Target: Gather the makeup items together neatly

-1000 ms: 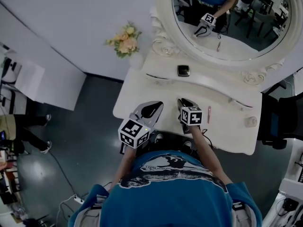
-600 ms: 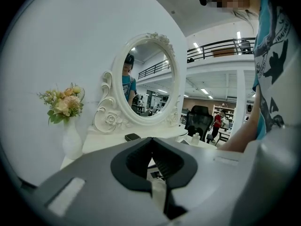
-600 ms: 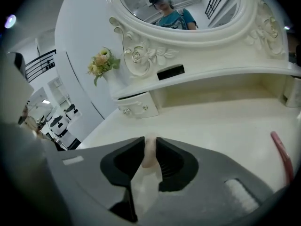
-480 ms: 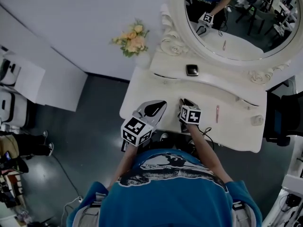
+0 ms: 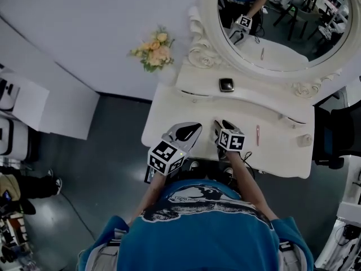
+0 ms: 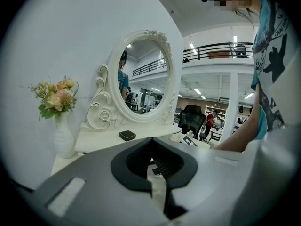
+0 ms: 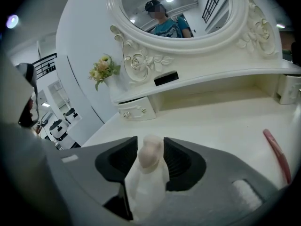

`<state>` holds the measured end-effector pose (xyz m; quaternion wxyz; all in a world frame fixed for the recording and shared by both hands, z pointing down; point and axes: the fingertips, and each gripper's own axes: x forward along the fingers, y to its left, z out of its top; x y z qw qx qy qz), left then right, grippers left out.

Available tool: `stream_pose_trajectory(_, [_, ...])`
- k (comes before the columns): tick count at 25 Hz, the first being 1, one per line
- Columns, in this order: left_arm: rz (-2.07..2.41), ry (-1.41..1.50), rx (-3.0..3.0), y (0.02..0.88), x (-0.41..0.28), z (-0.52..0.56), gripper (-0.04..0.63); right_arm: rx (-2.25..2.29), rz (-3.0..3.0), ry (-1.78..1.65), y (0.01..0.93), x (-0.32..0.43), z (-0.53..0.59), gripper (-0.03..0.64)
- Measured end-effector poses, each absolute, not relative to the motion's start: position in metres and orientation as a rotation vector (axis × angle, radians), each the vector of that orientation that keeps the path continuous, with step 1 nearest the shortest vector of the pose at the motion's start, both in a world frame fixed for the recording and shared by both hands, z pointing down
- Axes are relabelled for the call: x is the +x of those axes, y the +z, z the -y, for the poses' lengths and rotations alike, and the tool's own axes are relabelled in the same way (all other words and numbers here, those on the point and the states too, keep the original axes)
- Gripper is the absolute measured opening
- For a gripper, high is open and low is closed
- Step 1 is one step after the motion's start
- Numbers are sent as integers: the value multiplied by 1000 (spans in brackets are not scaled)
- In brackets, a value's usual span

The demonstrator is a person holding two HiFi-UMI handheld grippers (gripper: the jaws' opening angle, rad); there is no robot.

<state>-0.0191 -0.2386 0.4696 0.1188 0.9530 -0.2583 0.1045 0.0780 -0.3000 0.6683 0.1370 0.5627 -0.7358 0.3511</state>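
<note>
Notably, only the right gripper view shows the pale makeup item (image 7: 149, 161) standing between the right gripper (image 7: 150, 141) jaws, which have just been opening; the head view hides it. The left gripper (image 6: 151, 139) is closed and empty. A pink stick (image 7: 277, 157) lies to the right on the white dressing table (image 5: 169, 123). A black compact (image 5: 226, 84) sits on the shelf below the mirror (image 5: 198, 52). The floor (image 5: 107, 151) is grey.

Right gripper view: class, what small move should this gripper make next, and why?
Probably draw the right gripper straight back. Its jaws have just been opening, the pale makeup item seems to stand loose between them, and the pink stick waits to the right.
</note>
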Motion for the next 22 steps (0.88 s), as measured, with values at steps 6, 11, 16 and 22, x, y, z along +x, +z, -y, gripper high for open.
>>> stream_pose_trajectory(6, [719, 303, 2791, 471, -8, 240, 11, 1611, 2168, 933, 648, 95, 300, 206])
stream_pose_trajectory(11, [705, 304, 2784, 475, 0, 236, 10, 1587, 2173, 831, 629, 109, 311, 221])
stream_pose_trajectory(16, [726, 300, 2774, 477, -3, 238, 10, 1570, 2204, 714, 602, 113, 345, 227])
stream_pose_trajectory(22, [793, 293, 2749, 481, -17, 240, 11, 1590, 2160, 605, 586, 122, 394, 263])
